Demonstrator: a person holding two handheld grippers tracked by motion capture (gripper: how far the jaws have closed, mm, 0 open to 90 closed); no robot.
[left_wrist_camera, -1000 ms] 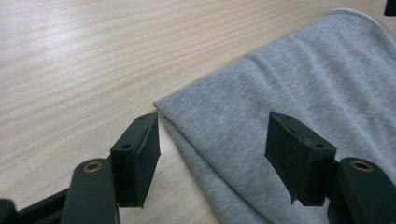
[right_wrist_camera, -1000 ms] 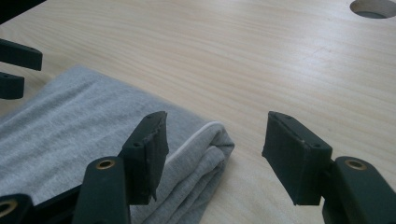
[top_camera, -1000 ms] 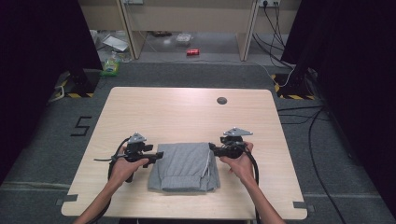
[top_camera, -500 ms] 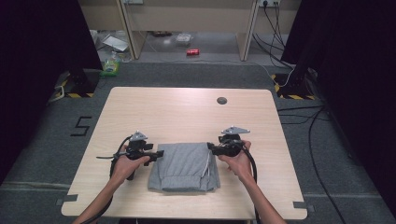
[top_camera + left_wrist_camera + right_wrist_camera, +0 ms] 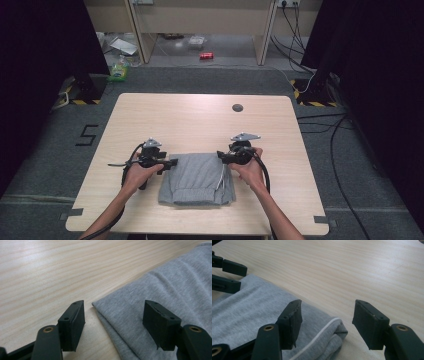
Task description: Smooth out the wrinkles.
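A folded grey garment (image 5: 198,178) lies near the front edge of a pale wood-grain worktop (image 5: 200,120), flanked by two hand-held grippers. The left hand-held gripper (image 5: 167,163) sits at the garment's far left corner, jaws spread wide around the cloth's edge without clamping it; the right hand-held gripper (image 5: 222,156) stands equally wide at the far right corner, where a white drawstring (image 5: 317,342) crosses the fold. A dark round disc (image 5: 237,107) sits toward the worktop's far side. Grey carpet (image 5: 200,80), black curtains (image 5: 45,45) and trailing cables (image 5: 330,135) surround the worktop.
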